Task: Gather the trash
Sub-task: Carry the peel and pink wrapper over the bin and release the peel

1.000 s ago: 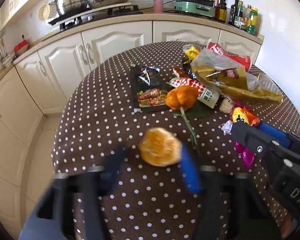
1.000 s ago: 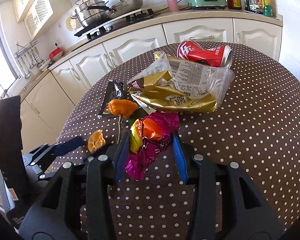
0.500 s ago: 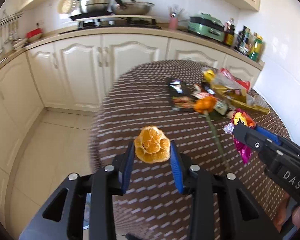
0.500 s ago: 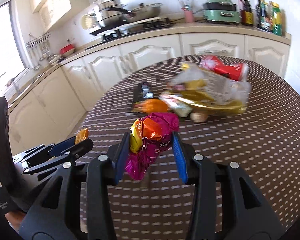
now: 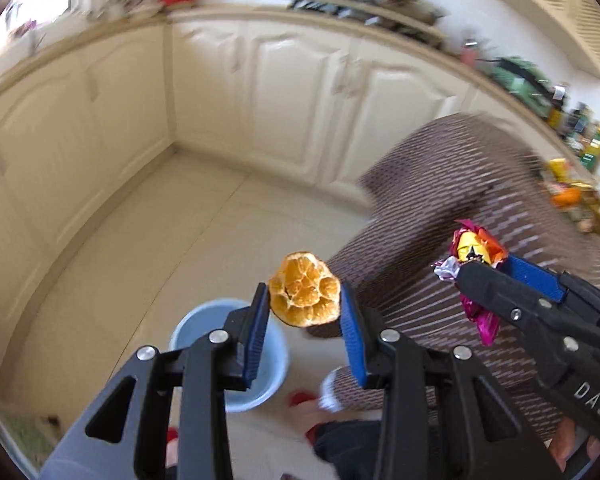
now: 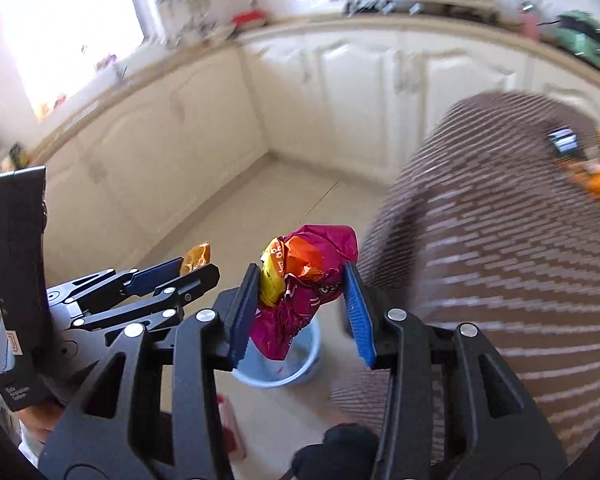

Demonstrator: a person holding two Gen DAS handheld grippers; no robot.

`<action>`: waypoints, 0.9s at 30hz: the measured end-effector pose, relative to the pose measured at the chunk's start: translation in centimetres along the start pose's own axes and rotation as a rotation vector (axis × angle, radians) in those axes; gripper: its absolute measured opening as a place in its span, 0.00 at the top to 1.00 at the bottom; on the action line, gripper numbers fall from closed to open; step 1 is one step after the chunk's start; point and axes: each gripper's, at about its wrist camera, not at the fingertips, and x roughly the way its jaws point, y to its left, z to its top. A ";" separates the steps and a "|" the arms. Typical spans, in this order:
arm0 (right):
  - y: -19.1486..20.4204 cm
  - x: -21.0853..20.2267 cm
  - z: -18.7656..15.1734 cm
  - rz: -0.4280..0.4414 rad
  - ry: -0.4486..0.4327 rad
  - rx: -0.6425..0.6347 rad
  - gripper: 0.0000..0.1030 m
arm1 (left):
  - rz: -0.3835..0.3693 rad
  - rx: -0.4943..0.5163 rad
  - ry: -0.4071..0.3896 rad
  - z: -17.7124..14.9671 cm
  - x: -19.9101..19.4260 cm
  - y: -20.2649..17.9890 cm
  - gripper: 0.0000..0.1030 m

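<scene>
Trash rides in both tongs: left tongs [image 5: 305,312] clamp an orange peel [image 5: 304,290], right tongs [image 6: 300,300] pinch a crumpled wrapper [image 6: 300,280], above the blue bin [image 5: 204,320] on the floor. Blur makes alignment uncertain; releasing off-centre would probably drop either piece beside the bin.

One orange peel [image 5: 304,290], one crumpled wrapper [image 6: 300,280], one blue bucket [image 5: 274,376] (floor), two grippers.

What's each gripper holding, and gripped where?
Left gripper: orange peel, fingers on its two sides. Right gripper: crumpled magenta wrapper, pinched across its middle.
</scene>
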 end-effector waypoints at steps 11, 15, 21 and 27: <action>4.9 16.0 -4.9 0.012 0.276 -0.051 0.60 | 0.072 -0.189 0.207 -4.8 11.1 11.4 0.66; 4.8 19.3 -5.6 -0.014 0.317 -0.045 0.60 | 0.032 -0.231 0.254 -5.2 14.0 13.1 0.65; 4.5 21.8 -5.8 -0.029 0.336 -0.010 0.60 | 0.068 -0.237 0.272 -5.1 15.0 13.8 0.40; 3.9 22.4 -6.3 -0.026 0.345 -0.001 0.59 | 0.076 -0.252 0.300 -5.8 15.2 14.3 0.40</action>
